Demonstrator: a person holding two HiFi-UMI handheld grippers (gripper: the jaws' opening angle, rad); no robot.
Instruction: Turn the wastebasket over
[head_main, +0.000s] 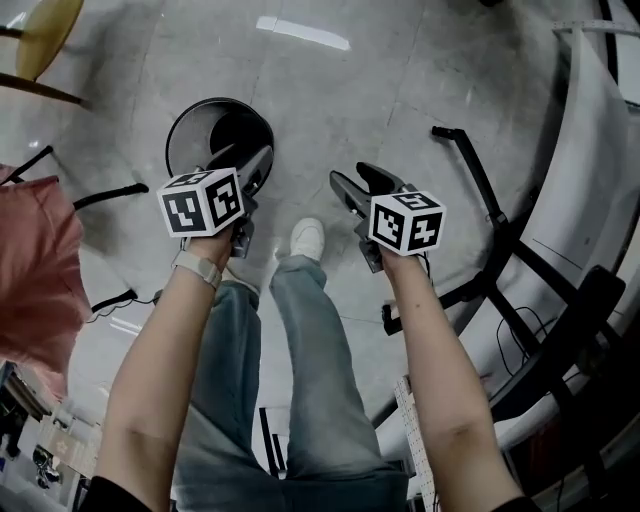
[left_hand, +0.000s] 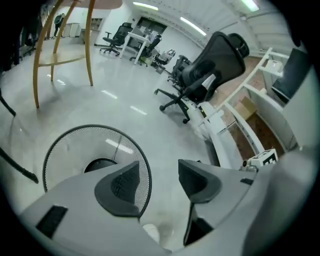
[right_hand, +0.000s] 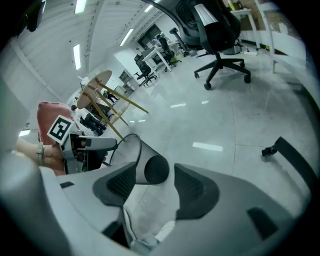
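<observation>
The wastebasket (head_main: 218, 135) is a round black mesh bin on the grey floor, its mouth facing up toward me. My left gripper (head_main: 260, 165) hovers at the bin's near right rim, open, with nothing between its fingers. In the left gripper view the wastebasket (left_hand: 75, 150) lies below, and the left jaw of the left gripper (left_hand: 157, 176) overlaps its rim in the picture. My right gripper (head_main: 350, 180) is open and empty, to the right of the bin and apart from it. Between the right gripper's (right_hand: 155, 187) jaws the wastebasket (right_hand: 142, 162) shows farther off, with the left gripper (right_hand: 87, 145) beside its rim.
My white shoe (head_main: 305, 238) stands just behind the grippers. A black office chair base (head_main: 480, 210) and a white curved desk (head_main: 595, 150) fill the right side. A wooden stool (head_main: 40, 40) and a pink cloth (head_main: 35, 280) are at the left, with cables on the floor.
</observation>
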